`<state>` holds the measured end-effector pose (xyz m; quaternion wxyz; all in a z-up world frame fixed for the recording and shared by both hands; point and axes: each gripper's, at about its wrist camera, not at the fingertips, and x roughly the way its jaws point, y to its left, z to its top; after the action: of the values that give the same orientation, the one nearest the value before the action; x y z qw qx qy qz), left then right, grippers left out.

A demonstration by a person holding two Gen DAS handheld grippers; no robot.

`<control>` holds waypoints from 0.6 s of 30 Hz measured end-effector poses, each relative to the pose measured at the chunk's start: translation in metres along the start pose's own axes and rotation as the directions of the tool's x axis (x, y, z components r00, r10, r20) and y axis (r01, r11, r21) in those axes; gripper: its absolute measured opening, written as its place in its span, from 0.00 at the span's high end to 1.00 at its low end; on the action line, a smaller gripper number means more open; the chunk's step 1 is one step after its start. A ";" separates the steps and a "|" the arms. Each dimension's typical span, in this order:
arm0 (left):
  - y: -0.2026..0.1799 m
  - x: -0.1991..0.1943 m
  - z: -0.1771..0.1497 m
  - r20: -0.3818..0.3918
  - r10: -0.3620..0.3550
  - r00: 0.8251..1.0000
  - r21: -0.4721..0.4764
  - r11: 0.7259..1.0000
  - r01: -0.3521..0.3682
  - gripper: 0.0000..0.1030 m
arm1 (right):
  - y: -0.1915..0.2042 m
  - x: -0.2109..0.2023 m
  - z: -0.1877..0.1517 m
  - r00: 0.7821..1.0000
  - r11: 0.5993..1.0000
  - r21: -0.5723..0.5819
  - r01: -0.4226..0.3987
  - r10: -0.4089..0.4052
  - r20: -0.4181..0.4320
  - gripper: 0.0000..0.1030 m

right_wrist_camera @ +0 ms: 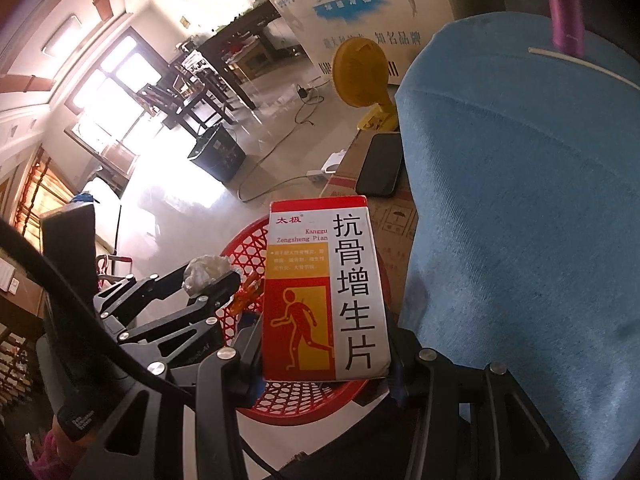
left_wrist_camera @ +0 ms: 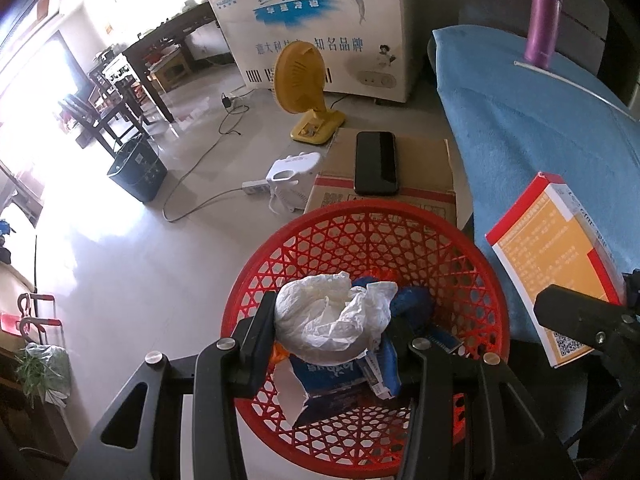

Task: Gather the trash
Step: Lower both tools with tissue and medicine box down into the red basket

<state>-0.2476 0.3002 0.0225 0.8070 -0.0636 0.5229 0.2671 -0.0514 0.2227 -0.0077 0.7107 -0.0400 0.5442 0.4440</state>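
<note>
Over the red basket (left_wrist_camera: 486, 280), we hold a crumpled white tissue wad (left_wrist_camera: 332, 316) in the left gripper (left_wrist_camera: 334, 330), its jaws closed against both sides of the paper. The wad hangs above the basket's middle, over the blue wrappers (left_wrist_camera: 340, 376) and torn packaging already lying inside, which we judge puts it in place for a drop.

To the right of the basket, we carry a red-and-white medicine box (right_wrist_camera: 326, 292) in the right gripper (right_wrist_camera: 324, 356), the jaws clamped on its lower end so that it stands upright with its printed face toward the wrist camera. From the right wrist view the box sits above the basket's right rim, next to the blue-covered seat (right_wrist_camera: 520, 200); we judge it is next in line for the basket.

Beyond the basket a black phone (left_wrist_camera: 376, 162) rests on a cardboard carton (left_wrist_camera: 424, 160), and farther back stands a yellow fan (left_wrist_camera: 300, 84) on the floor. A purple flask (left_wrist_camera: 542, 20) stands on the blue cover, well apart from the basket. None of these looks like trash to us.
</note>
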 end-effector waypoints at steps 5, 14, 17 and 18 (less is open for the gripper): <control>0.003 0.009 -0.005 -0.019 -0.007 1.000 -0.007 1.000 0.007 0.55 | 0.002 0.009 -0.001 1.000 1.000 -0.010 0.002 -0.002 -0.030 0.52; 0.012 0.020 -0.012 -0.042 -0.014 0.999 -0.023 1.000 0.013 0.55 | 0.009 0.027 0.000 0.998 1.000 -0.028 0.008 -0.010 -0.060 0.52; 0.016 0.024 -0.014 -0.049 -0.020 0.999 -0.030 0.999 0.018 0.55 | 0.011 0.033 0.000 0.997 1.000 -0.028 0.012 -0.014 -0.071 0.52; 0.016 0.025 -0.014 -0.051 -0.020 0.999 -0.031 0.999 0.018 0.55 | 0.011 0.035 0.000 0.997 1.000 -0.028 0.014 -0.016 -0.073 0.52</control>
<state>-0.2594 0.3178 -0.0031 0.7947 -0.0877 0.5386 0.2657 -0.0584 0.2505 -0.0312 0.6928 -0.0700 0.5637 0.4443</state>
